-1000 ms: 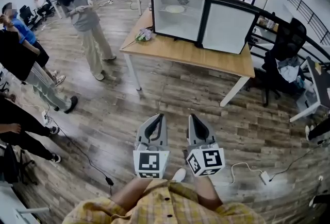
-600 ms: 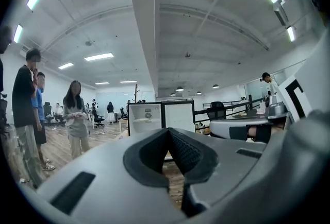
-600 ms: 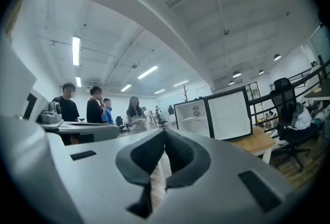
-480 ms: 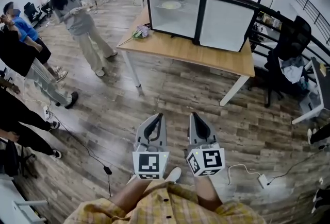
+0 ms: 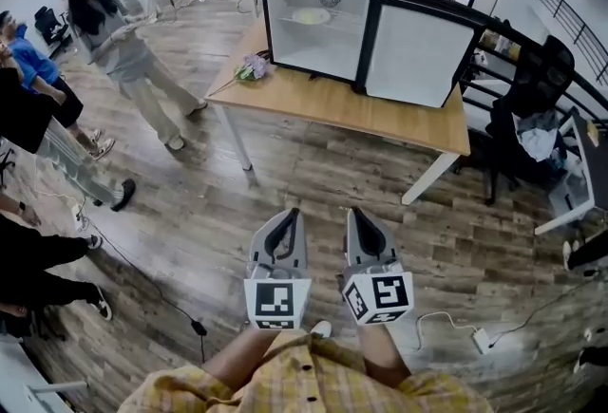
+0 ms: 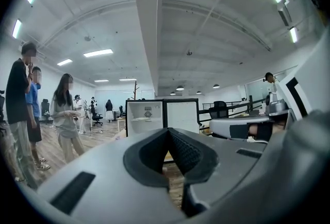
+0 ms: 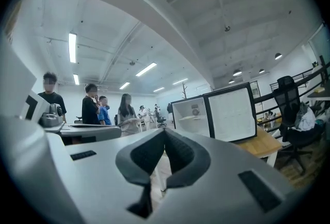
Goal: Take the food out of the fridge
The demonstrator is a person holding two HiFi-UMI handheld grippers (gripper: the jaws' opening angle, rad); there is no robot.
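Note:
A small black fridge (image 5: 313, 22) stands on a wooden table (image 5: 361, 112) with its door (image 5: 418, 55) swung open to the right. On its inner shelf lies something pale and flat, the food (image 5: 312, 16). My left gripper (image 5: 290, 215) and right gripper (image 5: 354, 215) are held side by side over the floor, well short of the table. Both are shut and empty. From the left gripper view, the fridge (image 6: 145, 117) is far ahead beyond the left gripper (image 6: 167, 133). The right gripper view has the fridge (image 7: 191, 115) and door (image 7: 232, 112) beyond the right gripper (image 7: 165, 134).
Several people (image 5: 114, 41) stand at the left on the wooden floor. A small bunch of flowers (image 5: 252, 67) lies on the table's left corner. A black office chair (image 5: 522, 117) stands right of the table. A cable and power strip (image 5: 480, 337) lie on the floor at lower right.
The table and fridge have come closer and larger in the head view as I walk forward. Both grippers keep their pose, shut. The person in grey has shifted left.

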